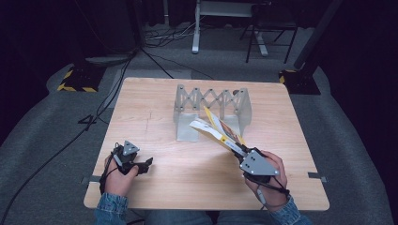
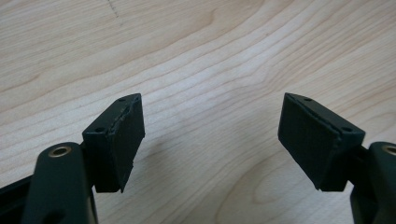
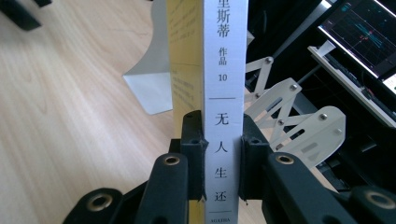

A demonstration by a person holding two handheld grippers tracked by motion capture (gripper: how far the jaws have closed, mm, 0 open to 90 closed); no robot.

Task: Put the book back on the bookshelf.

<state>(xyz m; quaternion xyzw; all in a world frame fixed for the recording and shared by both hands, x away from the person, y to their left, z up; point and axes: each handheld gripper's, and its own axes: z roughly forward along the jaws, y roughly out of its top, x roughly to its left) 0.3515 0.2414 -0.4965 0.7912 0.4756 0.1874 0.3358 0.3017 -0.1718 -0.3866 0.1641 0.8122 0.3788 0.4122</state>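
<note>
The book (image 1: pixel 219 130) is clamped by its spine in the right gripper (image 1: pixel 245 153), raised just before the rack (image 1: pixel 212 110); its spine lettering is seen in the right gripper view. The left gripper (image 2: pixel 211 140) is held wide, nothing between.

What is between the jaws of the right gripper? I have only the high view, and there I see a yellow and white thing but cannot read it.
Observer: A book, clamped across its white spine by the right gripper; the spine carries printed Chinese characters.
Operator: Is the left gripper holding something?
Observer: No. The left gripper has its jaws wide apart, with nothing between them but bare wood of the table.
Operator: Where is the book compared with the grey rack?
Observer: In the right gripper view the expanding rack lies past the book, to its right, and the book is not in it yet.
</note>
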